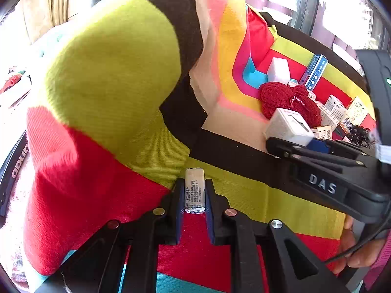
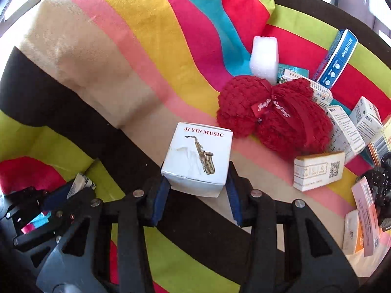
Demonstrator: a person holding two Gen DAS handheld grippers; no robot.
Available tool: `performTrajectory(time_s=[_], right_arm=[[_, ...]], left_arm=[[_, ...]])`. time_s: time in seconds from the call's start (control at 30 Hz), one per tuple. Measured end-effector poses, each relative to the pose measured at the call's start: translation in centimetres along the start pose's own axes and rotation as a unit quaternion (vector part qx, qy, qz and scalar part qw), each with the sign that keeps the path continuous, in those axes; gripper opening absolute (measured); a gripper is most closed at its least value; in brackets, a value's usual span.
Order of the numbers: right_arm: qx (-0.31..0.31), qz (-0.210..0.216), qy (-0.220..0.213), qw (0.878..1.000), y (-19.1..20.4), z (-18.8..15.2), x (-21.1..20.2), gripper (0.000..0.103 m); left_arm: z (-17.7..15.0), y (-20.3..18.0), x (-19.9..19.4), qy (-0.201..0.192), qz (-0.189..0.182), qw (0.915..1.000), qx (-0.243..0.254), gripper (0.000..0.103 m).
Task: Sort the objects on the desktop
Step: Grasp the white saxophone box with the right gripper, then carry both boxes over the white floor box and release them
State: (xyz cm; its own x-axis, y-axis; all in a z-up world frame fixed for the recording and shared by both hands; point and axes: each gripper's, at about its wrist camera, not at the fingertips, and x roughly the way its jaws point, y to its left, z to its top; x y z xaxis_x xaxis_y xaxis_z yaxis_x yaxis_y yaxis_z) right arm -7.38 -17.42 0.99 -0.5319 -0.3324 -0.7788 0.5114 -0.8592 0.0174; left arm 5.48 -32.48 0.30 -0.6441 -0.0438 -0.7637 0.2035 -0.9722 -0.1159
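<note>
- The left gripper [image 1: 194, 195] is clamping a small foil-wrapped packet [image 1: 194, 190], light and crushable, between its pads.
- The right gripper [image 2: 196, 183] is squeezing the stiff, light saxophone-printed box [image 2: 198, 157] by its side walls.

black frames | blue-lined jaws | silver screws | "DAS" lettering | pink sleeve [image 1: 381, 263]

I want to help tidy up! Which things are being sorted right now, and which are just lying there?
In hand: small wrapped packet in left gripper; saxophone box in right gripper.

Lying about: red fluffy bundle, white foam block, blue carton, tan QR box.
</note>
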Motion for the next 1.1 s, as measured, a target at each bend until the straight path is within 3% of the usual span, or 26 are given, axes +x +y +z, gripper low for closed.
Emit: performTrajectory(time_s=[0.3, 0.6, 0.87, 1.1], right_arm=[[0.025, -0.005, 0.001, 1.0, -3.3, -6.9, -6.1, 0.047], [0.048, -0.006, 0.006, 0.999, -4.5, -12.2, -9.7, 0.047], [0.059, -0.008, 0.005, 0.998, -3.9, -14.6, -11.9, 0.047], [0.044, 0.011, 0.007, 0.999, -1.5, -15.8, -13.3, 0.047]], left_arm=[[-1.1, -1.4, -1.6, 0.015, -0.009, 0.9991, 0.039, 0.015], [-2.9, -6.4, -2.6, 0.025, -0.023, 0.9973, 0.066, 0.015], [-4.4, -7.9, -3.2, 0.028, -0.029, 0.9963, 0.076, 0.015], [-5.8, -6.9, -4.7, 0.026, -0.027, 0.9968, 0.07, 0.015]])
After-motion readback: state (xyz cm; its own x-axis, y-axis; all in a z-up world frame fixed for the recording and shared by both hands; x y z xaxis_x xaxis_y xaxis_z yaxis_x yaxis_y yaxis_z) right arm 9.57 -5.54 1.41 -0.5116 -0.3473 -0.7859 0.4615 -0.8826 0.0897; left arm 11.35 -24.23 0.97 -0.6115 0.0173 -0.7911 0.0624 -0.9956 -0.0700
